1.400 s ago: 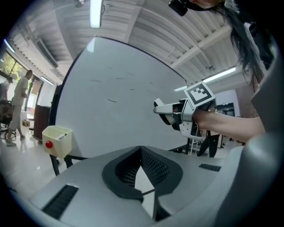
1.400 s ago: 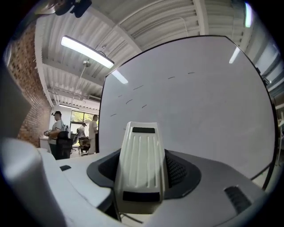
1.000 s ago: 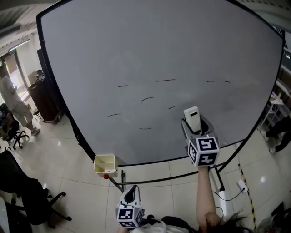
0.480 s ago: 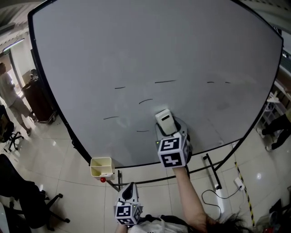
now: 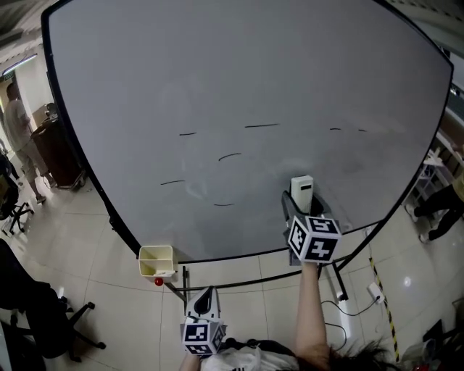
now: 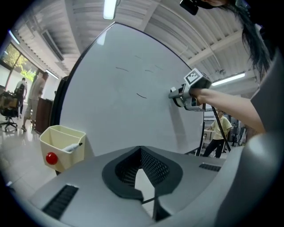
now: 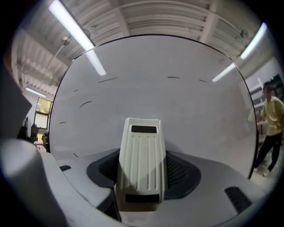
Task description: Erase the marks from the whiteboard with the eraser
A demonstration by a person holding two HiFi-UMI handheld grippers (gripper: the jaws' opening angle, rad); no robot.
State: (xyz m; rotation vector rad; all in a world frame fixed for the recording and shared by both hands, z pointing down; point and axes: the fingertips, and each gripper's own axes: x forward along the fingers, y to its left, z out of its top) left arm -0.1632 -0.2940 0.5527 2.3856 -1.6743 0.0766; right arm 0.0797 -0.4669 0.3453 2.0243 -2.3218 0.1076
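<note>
The big whiteboard (image 5: 239,65) is standing upright. The right tongs (image 5: 302,203) are pinching the white eraser (image 5: 302,187) at the board's lower part, under the short black marks (image 5: 262,125). The left tongs (image 5: 206,298) are hanging low, pressed together and empty.

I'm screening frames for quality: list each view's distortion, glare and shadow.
Head view: fisheye bows the whiteboard at its edges, marks look sharp. Left gripper view: dark round vignette, ceiling lamp blown out at top. Right gripper view: tube-light streaks glare on the whiteboard; the eraser is sharp, partly shaded.
</note>
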